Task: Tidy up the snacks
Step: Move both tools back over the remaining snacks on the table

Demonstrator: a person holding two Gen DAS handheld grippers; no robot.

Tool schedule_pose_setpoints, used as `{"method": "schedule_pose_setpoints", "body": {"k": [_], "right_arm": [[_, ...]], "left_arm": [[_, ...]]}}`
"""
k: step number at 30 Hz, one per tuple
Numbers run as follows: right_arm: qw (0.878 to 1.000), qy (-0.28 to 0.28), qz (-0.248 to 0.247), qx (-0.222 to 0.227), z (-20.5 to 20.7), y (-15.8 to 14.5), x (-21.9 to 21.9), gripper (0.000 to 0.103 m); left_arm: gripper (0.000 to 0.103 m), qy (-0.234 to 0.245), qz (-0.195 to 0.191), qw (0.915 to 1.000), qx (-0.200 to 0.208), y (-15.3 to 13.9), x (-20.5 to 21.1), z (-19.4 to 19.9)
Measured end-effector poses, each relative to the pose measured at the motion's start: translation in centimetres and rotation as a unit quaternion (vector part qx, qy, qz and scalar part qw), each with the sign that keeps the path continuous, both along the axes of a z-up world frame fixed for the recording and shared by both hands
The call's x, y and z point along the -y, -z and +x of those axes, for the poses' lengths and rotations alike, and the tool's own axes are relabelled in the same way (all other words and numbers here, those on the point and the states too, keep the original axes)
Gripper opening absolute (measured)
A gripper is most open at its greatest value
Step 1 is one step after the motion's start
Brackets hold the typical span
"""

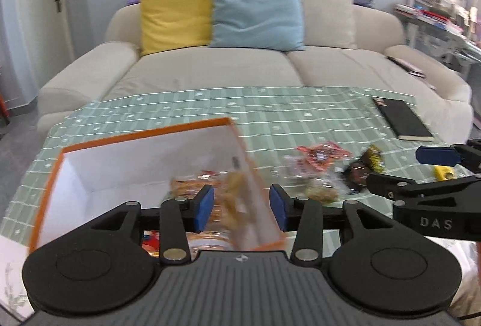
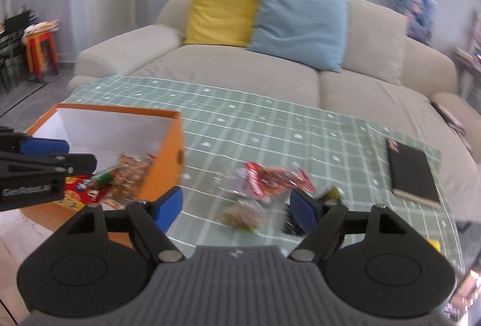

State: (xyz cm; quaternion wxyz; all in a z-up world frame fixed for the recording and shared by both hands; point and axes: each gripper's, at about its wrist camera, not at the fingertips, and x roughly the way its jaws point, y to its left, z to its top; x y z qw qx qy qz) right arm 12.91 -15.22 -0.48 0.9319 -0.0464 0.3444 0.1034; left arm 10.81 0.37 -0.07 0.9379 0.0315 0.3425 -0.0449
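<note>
1. Table carries a green checked cloth (image 2: 270,121); I see its far edge against a beige sofa (image 1: 210,67).
2. Sofa holds a yellow cushion (image 1: 176,12), a blue cushion (image 1: 255,12) and a beige one behind them. Pale wall behind, with pictures.
3. Orange box (image 2: 163,163), white inside, stands on the cloth's left part; blurred snack packets lie in it, a red packet (image 2: 81,190) among them.
4. Loose snacks (image 2: 264,178) lie on the cloth right of the box: a red wrapper, a clear bag of brown pieces, a dark wrapper. All blurred.
5. Black notebook (image 2: 412,175) lies well apart, at the cloth's right edge.
6. Red-and-orange stool (image 2: 40,54) stands on the floor far left.
7. Left gripper (image 1: 242,207) over the box's right wall, jaws part open, gripping nothing.
8. Right gripper (image 2: 236,202) over the loose snacks, jaws wide, empty.
</note>
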Motion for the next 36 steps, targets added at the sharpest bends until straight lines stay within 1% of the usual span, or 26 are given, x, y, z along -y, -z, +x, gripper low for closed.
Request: {"method": "schedule_pose_setpoints", "body": {"k": [4,7,13,17,19,21,22,29,33,36], "right_arm": [[0.999,0.033,0.005,-0.007,-1.3,1.4,3.1,0.078],[0.998,0.053,0.012,-0.017,-2.0,2.4,5.2,0.078],[0.996,0.073,0.030,-0.032,-2.4,4.5,7.7,0.082],[0.996,0.074,0.042,-0.037,-2.0,5.6,8.6,0.086],[0.996,0.071,0.044,-0.036,-1.9,6.1,8.8,0.086],[0.996,0.070,0.043,-0.037,-1.8,6.6,9.0,0.090],[0.996,0.069,0.043,-0.038,-1.6,6.8,9.1,0.090],[0.997,0.054,0.030,-0.043,0.7,8.1,9.6,0.090],[0.998,0.045,0.018,-0.039,2.8,8.9,10.1,0.090],[0.998,0.042,0.030,-0.047,4.7,9.5,10.8,0.090]], "left_arm": [[0.051,0.043,0.009,0.9990,-0.002,0.8,2.9,-0.7],[0.053,0.069,0.017,0.9974,-0.014,1.6,4.7,-1.0],[0.054,0.099,0.026,0.9944,-0.026,2.8,6.8,-1.0],[0.058,0.111,0.016,0.9932,-0.032,3.4,7.7,-0.4],[0.061,0.111,0.006,0.9930,-0.038,3.7,8.1,0.2],[0.062,0.110,0.000,0.9929,-0.044,4.0,8.3,0.8],[0.062,0.111,-0.002,0.9927,-0.046,4.2,8.4,1.1],[0.068,0.129,0.003,0.9892,-0.069,5.2,9.7,4.0],[0.068,0.149,0.027,0.9834,-0.100,6.6,10.4,6.7],[0.068,0.154,0.043,0.9797,-0.121,7.8,10.8,8.6]]}}
